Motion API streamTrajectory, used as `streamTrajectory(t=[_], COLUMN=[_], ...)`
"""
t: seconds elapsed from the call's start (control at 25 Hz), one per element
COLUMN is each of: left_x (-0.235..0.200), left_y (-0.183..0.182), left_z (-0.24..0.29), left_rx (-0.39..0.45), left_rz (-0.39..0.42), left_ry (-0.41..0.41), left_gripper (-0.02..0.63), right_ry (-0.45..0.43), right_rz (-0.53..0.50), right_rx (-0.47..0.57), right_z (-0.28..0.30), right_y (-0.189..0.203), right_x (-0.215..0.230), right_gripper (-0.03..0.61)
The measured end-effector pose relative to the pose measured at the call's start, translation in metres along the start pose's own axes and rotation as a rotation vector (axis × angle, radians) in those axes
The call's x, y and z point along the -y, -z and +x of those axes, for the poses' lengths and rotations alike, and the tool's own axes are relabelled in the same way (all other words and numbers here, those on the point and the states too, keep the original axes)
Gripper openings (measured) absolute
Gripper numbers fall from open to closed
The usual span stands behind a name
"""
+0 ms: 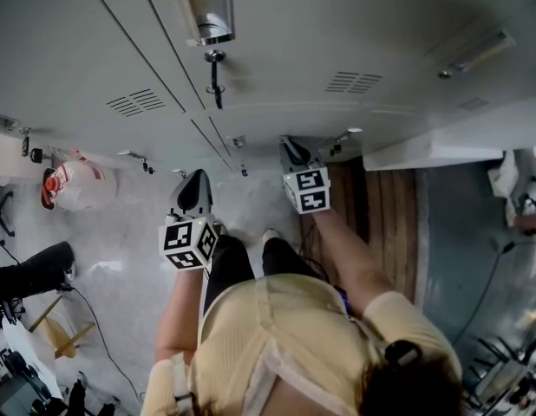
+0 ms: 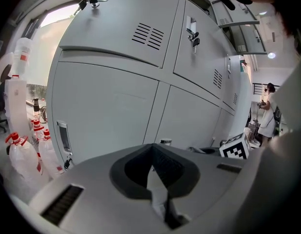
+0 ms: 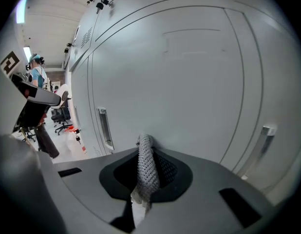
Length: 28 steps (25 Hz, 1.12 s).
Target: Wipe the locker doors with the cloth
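Both closed: right claw point(image 3: 145, 147) pinching the cloth point(image 3: 147, 172), left claw point(image 2: 153, 155) empty, facing locker doors point(image 3: 189, 72).

Both bare forearms reached forward from the torso, side by side and a little apart. The left arm point(image 1: 183, 306) carried the left gripper point(image 1: 195, 178) nearer the body, its jaws pressed together with nothing between them. The right arm point(image 1: 350, 254) stretched further out, with the right gripper point(image 1: 291, 146) ahead of the left and its jaws clamped on a fold of grey knitted cloth point(image 3: 146, 172) that stood up between them.
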State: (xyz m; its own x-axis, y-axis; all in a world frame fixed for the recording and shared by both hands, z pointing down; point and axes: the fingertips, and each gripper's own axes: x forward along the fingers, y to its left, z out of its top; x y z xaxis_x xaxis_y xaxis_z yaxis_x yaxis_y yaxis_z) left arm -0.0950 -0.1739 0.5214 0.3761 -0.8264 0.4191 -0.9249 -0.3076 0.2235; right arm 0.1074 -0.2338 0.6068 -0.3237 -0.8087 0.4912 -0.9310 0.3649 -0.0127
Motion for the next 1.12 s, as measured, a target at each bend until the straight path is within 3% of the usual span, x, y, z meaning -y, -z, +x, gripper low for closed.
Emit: streamTrajectory(t=[0.6, 1.12], left_x=[0.018, 0.018], left_y=[0.005, 0.001], left_z=[0.014, 0.015], left_rx=[-0.017, -0.012], left_rz=[0.002, 0.008], left_ry=[0.025, 0.027], left_gripper=[0.002, 0.002], right_ry=[0.117, 0.186], right_rz=[0.025, 0.017], right_rx=[-0.019, -0.024], right_z=[-0.021, -0.033], right_y=[0.023, 0.028], right_x=[0.066, 0.096], right_gripper=[0.02, 0.02])
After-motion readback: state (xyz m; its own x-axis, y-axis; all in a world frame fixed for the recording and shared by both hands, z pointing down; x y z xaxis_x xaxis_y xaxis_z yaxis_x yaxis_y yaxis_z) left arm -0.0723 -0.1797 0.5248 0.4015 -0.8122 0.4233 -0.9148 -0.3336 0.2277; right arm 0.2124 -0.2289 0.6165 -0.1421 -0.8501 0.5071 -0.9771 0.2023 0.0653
